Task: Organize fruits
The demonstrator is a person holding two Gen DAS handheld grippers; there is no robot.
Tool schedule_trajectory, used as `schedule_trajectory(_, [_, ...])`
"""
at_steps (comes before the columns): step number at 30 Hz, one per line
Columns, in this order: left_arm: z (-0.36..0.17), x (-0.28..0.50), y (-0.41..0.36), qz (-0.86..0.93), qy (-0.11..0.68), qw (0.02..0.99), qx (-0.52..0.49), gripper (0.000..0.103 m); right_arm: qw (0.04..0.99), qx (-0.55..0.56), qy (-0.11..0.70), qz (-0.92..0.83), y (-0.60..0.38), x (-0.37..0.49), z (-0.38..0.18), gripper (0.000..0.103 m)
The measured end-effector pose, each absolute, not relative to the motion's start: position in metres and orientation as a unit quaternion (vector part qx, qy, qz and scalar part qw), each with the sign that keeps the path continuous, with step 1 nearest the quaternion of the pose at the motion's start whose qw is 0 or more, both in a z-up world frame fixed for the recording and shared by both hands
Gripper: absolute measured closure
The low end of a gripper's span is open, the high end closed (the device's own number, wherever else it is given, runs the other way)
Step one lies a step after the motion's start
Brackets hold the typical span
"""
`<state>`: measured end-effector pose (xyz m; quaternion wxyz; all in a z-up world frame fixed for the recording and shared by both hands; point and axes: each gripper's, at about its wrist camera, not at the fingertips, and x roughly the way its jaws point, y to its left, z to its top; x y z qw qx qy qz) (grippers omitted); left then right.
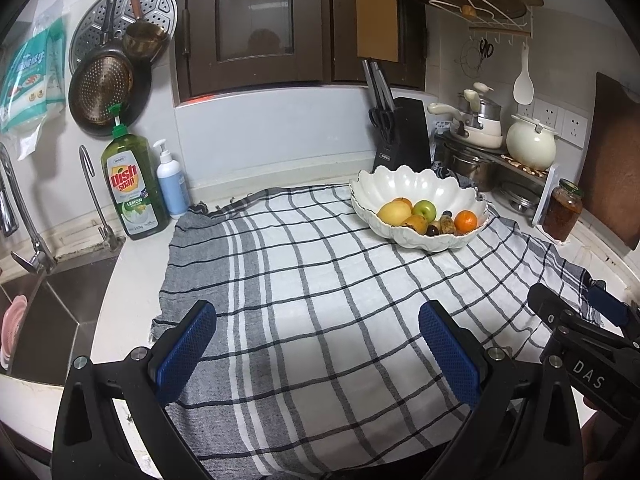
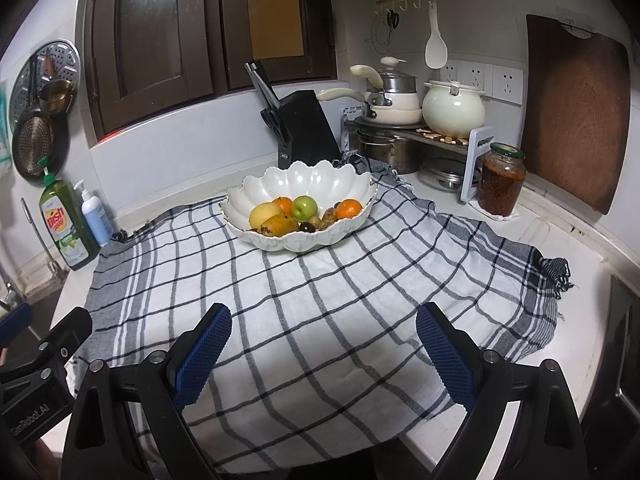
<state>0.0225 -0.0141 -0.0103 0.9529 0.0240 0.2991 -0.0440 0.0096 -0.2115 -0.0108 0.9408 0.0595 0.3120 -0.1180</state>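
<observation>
Fruit all sits inside the white scalloped bowl (image 2: 300, 184) on our checked cloth (image 2: 320, 300), none loose, fitting either a finished sort or one ahead. We count two oranges (image 2: 349, 208), one green apple (image 2: 304, 207), one yellow fruit (image 2: 264, 213), several smaller dark pieces unclear. Our left gripper (image 1: 316, 348) and right gripper (image 2: 324, 352) gape wide, holding nothing.

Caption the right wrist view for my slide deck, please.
Open right gripper hovers over checked cloth, facing white bowl of fruit.
</observation>
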Motion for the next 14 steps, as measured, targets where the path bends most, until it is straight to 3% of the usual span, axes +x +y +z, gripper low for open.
schedule_trajectory(14, [-0.0113, 0.0234, -0.0149, -0.042, 0.301, 0.952, 0.026, 0.000, 0.941, 0.060, 0.312, -0.118, -0.2123, 0.0096, -0.0117, 0.009])
